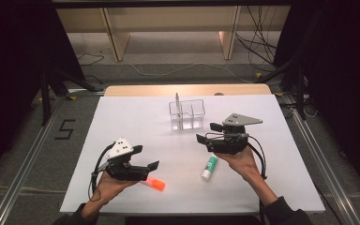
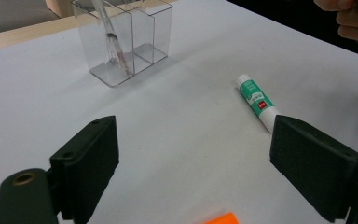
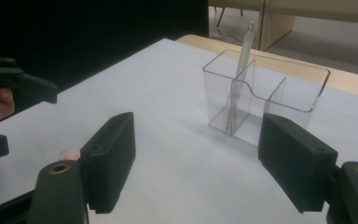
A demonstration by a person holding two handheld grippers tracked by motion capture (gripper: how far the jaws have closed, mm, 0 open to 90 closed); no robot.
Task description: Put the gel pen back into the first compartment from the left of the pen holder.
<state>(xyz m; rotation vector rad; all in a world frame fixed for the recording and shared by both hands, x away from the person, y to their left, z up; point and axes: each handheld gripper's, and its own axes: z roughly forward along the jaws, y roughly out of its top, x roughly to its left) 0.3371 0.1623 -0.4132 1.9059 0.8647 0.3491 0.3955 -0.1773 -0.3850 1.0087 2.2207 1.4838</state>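
We see our right gripper (image 1: 208, 132) with jaws apart and empty, the glue stick (image 1: 210, 167) lying on the table (image 1: 131, 117) just below it. Our left gripper (image 1: 147, 158), jaws also apart, hovers beside the orange marker (image 1: 155, 183).

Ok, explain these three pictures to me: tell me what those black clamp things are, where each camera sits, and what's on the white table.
A person holds a hand-held two-jaw gripper in each hand: the left gripper and the right gripper. The high view looks down from above the table. The other two pictures come from cameras riding on each gripper, looking out between its own black jaws.

On the table stand a clear divided holder with one pen leaning in it, a green-and-white glue stick and an orange marker, both lying flat. Both grippers have their jaws open and hold nothing.
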